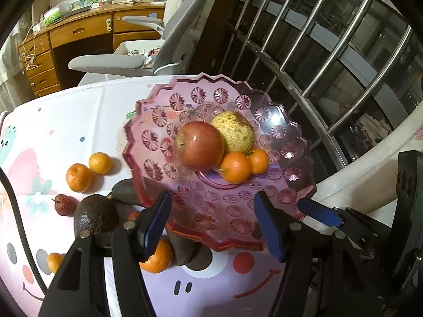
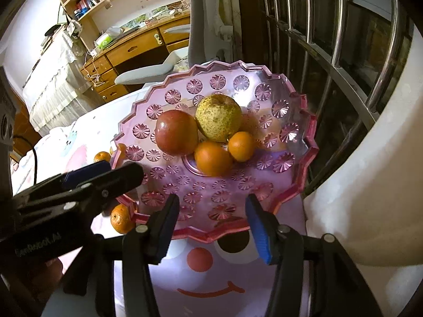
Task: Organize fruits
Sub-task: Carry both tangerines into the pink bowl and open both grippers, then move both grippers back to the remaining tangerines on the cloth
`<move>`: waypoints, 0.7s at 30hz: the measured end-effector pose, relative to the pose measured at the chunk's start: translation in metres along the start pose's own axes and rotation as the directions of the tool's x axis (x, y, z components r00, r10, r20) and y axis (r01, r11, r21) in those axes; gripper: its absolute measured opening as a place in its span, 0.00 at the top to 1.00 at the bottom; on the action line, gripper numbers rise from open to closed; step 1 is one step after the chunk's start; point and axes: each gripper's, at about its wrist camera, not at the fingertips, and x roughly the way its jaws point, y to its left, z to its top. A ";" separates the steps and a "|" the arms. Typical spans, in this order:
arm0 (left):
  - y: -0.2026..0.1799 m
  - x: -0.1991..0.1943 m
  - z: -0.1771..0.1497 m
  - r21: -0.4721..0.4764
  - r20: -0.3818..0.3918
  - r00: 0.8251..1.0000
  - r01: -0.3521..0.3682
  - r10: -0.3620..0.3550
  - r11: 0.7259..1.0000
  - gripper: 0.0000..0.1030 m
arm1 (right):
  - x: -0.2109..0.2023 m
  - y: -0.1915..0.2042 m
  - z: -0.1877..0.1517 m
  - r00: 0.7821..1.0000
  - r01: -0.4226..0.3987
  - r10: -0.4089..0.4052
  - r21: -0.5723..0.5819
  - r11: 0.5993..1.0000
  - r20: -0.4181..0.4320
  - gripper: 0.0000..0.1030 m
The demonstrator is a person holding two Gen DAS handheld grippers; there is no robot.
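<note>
Pink glass plate of fruit just beyond both claws, left claw apart, right claw apart

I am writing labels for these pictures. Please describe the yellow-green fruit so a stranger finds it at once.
Find the pink glass plate on the cartoon tablecloth. Four fruits sit together in its middle; the pear is at the back, beside the red apple. It alone is yellow-green and speckled; the two tangerines are orange.

Apple and pear in plate (touching).
</note>
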 end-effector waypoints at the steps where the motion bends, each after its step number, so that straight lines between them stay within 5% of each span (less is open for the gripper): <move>1: 0.003 -0.002 -0.001 -0.004 0.001 1.000 0.000 0.000 1.000 0.38 | 0.000 0.002 0.001 1.000 -0.002 0.002 0.004 1.000 -0.001 0.48; 21: 0.097 -0.057 -0.040 -0.161 0.016 1.000 -0.020 0.023 0.987 0.31 | 0.000 0.074 -0.017 0.998 -0.051 0.052 -0.022 0.998 0.023 0.42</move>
